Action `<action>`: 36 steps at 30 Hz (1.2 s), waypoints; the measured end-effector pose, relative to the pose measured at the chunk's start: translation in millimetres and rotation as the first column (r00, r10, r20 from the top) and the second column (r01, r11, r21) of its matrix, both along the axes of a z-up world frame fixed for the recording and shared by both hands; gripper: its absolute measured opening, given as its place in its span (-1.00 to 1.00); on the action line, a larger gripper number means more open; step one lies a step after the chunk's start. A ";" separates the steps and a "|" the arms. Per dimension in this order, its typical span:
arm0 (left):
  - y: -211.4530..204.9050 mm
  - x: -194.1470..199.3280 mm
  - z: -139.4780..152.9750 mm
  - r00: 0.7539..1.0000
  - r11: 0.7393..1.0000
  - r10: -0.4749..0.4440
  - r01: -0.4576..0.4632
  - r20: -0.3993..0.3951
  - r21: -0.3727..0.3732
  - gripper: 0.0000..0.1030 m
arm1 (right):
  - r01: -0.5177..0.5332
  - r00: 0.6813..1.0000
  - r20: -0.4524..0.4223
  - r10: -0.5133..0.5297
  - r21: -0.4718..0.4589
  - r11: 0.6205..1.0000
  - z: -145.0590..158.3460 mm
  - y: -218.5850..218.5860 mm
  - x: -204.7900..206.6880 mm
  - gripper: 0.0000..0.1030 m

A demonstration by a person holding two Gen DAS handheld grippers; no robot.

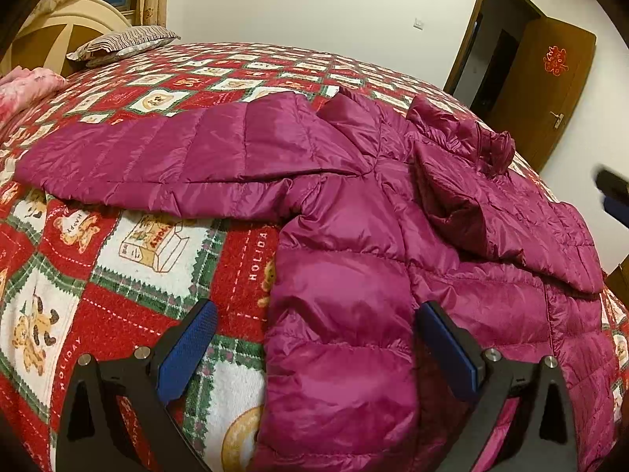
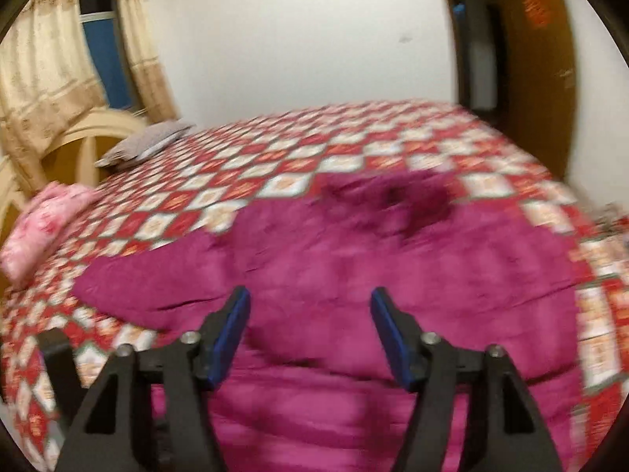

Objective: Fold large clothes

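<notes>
Left tool (image 1: pixel 314 338): jaws wide apart, holding nothing, poised over the near left edge of the jacket (image 1: pixel 354 236); its right pad rests against or just above the fabric (cannot tell which). Right tool (image 2: pixel 310 334): also wide open and empty, hovering over the near middle of the jacket (this view is blurred).

Jacket: magenta, quilted, lying spread on the bed (image 1: pixel 118 295), hem near, hood (image 1: pixel 464 145) far. Left sleeve (image 1: pixel 137 165) stretched out flat to the left. On the right, a fold of fabric lies over the body, probably the right sleeve or a front panel turned in.

Progress, as judged: early. At most one side is brought in; the left sleeve is not yet folded, and the body is not yet doubled over. Hood is bunched and will need flattening.

Surroundings: striped pillow (image 1: pixel 122 43) and pink bundle (image 1: pixel 27 86) at the far left of the bed, well apart from the jacket. Open door (image 1: pixel 550 90) at far right. Nothing lies in the folding path.
</notes>
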State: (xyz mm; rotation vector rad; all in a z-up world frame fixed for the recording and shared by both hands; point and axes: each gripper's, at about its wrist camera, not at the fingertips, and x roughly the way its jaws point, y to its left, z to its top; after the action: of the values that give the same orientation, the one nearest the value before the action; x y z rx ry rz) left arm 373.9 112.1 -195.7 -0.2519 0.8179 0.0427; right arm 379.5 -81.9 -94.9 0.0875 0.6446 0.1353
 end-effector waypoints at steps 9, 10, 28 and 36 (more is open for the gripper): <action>-18.8 7.4 5.1 0.998 0.987 0.000 0.010 -0.067 0.158 0.97 | 0.437 0.886 -0.219 -0.408 0.104 0.893 -56.2 -157.4 19.3 -0.23; -24.5 8.0 13.0 0.998 0.982 -0.020 0.032 -0.063 0.188 0.97 | 0.422 0.887 -0.255 -0.384 0.113 0.899 -68.6 -156.5 23.8 -0.23; -65.4 110.1 4.1 0.995 0.944 0.091 -0.074 -0.037 0.322 0.98 | 0.352 0.918 -0.178 -0.355 -0.049 0.935 -71.3 -129.3 17.0 -0.08; -45.3 111.1 -1.4 0.993 0.963 0.108 -0.093 -0.046 0.253 0.98 | 0.404 0.914 -0.051 -0.402 0.072 0.912 -16.6 -162.8 30.7 -0.37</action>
State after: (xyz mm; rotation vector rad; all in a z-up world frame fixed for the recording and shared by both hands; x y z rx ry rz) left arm 485.0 66.8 -197.1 -0.0531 0.8497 0.2484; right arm 410.2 -244.6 -111.5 0.3002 0.6437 -0.2414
